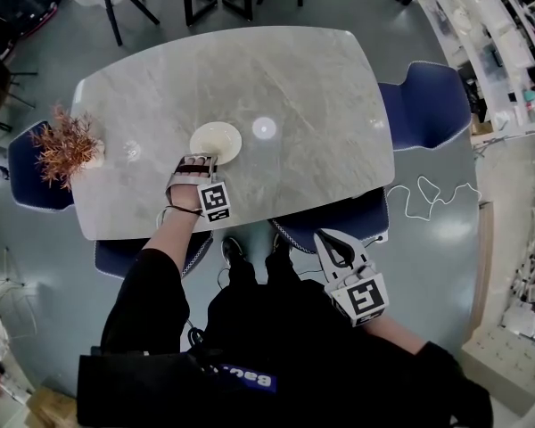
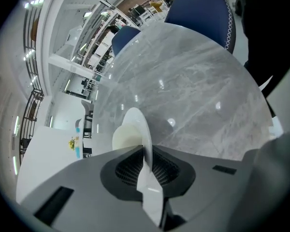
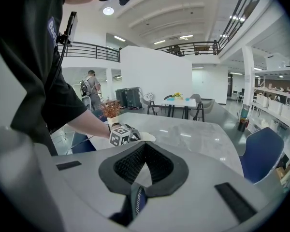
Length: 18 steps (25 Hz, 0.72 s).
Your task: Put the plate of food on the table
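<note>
When checking the grip, consult the left gripper view: note the left gripper (image 2: pixel 147 151) clamped on the near rim of the plate (image 2: pixel 130 129), with the thin edge pinched between both pads. Locate the plate (image 1: pixel 216 141) at centre-left of the head view, apparently flat on the table (image 1: pixel 321 87) and directly above the left gripper (image 1: pixel 196 160). Expect no long axis from a round plate, and no food discernible on it. Find the right gripper (image 1: pixel 328 239) at lower right, jaws together on nothing, well apart from the plate. Treat the left as the acting tool. For release, plan to part the jaws and withdraw toward the bottom of the frame, in line with the rim, staying level to avoid dragging.
</note>
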Each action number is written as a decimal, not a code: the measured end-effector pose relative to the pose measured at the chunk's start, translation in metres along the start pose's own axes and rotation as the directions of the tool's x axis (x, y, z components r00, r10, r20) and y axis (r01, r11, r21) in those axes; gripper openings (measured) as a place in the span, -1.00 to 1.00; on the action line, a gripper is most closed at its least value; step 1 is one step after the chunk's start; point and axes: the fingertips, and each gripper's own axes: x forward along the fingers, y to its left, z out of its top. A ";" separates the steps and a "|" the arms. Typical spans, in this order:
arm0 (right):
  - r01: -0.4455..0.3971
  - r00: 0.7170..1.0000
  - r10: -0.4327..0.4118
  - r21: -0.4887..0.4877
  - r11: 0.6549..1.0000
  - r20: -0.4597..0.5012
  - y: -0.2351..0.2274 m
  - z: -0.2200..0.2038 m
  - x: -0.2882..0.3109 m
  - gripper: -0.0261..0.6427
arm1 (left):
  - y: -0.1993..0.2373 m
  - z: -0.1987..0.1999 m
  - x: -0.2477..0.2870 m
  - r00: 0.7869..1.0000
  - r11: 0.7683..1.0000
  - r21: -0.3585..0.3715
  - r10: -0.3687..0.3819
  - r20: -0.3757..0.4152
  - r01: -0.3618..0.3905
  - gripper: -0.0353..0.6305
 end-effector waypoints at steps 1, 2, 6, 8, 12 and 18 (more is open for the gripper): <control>0.001 1.000 -0.001 0.000 1.000 -0.001 -0.001 -0.001 -0.001 -0.89 | -0.002 0.000 0.002 1.000 1.000 0.003 -0.007 -0.004 0.007 -0.82; 0.002 1.000 -0.002 -0.001 1.000 0.000 -0.001 -0.001 -0.001 -0.89 | -0.005 -0.001 0.003 1.000 1.000 0.003 -0.014 -0.007 0.014 -0.80; 0.007 1.000 -0.007 0.006 1.000 -0.010 -0.003 -0.002 -0.002 -0.89 | -0.011 -0.002 0.008 0.999 0.999 -0.016 -0.036 -0.015 0.036 -0.76; 0.010 1.000 -0.009 0.018 1.000 -0.023 -0.003 0.000 -0.003 -0.89 | -0.015 -0.004 0.011 0.998 0.998 -0.026 -0.052 -0.021 0.051 -0.74; 0.005 1.000 -0.005 0.014 1.000 -0.020 -0.005 0.000 -0.006 -0.89 | -0.024 -0.004 0.014 0.994 0.994 -0.034 -0.104 -0.035 0.103 -0.69; -0.009 1.000 0.009 -0.002 1.000 0.007 -0.003 0.000 -0.007 -0.89 | -0.034 -0.009 0.012 0.979 0.981 -0.024 -0.195 -0.057 0.194 -0.61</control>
